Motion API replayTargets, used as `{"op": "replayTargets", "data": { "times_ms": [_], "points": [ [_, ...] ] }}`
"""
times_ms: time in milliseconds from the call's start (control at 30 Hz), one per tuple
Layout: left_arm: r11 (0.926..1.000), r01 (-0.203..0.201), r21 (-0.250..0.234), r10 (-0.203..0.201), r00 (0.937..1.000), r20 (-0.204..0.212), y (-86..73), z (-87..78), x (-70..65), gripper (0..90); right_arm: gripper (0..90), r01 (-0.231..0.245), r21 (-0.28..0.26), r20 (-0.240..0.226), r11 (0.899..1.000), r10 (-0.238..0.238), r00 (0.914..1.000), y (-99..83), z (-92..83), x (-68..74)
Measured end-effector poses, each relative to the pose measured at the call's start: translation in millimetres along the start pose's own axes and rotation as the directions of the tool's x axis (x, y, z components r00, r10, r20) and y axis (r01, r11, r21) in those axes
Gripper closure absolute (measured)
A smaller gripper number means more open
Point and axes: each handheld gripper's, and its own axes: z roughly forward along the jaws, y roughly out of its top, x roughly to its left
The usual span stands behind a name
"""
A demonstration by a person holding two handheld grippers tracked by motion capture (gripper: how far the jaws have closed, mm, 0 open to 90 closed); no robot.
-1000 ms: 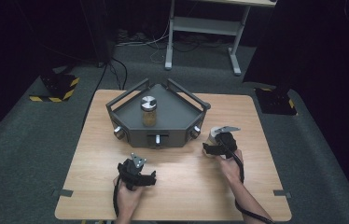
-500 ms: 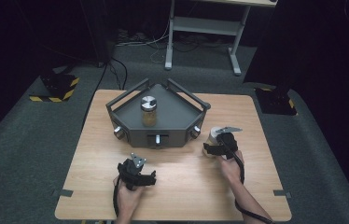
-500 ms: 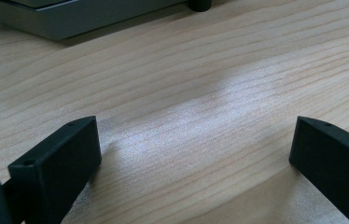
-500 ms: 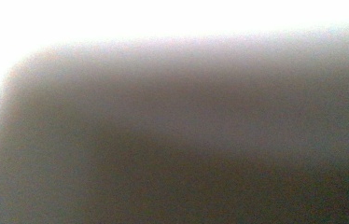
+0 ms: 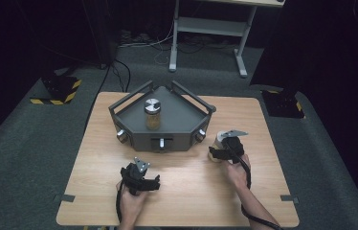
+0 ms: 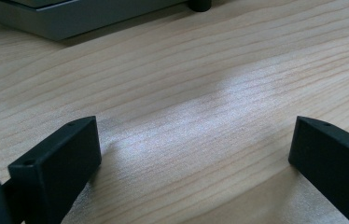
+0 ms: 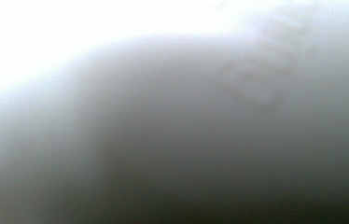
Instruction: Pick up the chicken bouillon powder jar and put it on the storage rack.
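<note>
Resting on the desk, left claw spread wide, nothing between its jaws, bare wood under them. Grey tray sits ahead of it, jar upright inside with a metal lid. Right claw has just been closing and now clamps a pale cup-like container standing on the desk just right of the tray; its camera shows blurred white surface pressed close.
</note>
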Motion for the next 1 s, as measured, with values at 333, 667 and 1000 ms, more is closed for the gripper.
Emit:
{"op": "replayTargets", "data": {
  "times_ms": [333,667,1000],
  "points": [
    [1.0,0.0,0.0,0.0,1.0,0.0,0.0,0.0,0.0,2.1,30.0,0.005,0.001,-0.008,1.0,-0.005,1.0,-1.1,-3.0,-2.5],
    [1.0,0.0,0.0,0.0,1.0,0.0,0.0,0.0,0.0,2.1,30.3,0.022,0.01,-0.015,1.0,-0.021,0.9997,0.3,-5.7,-4.4],
    [1.0,0.0,0.0,0.0,1.0,0.0,0.0,0.0,0.0,2.1,30.5,0.026,0.004,-0.023,1.0,-0.026,0.9994,3.0,-10.1,-6.9]
  ]
}}
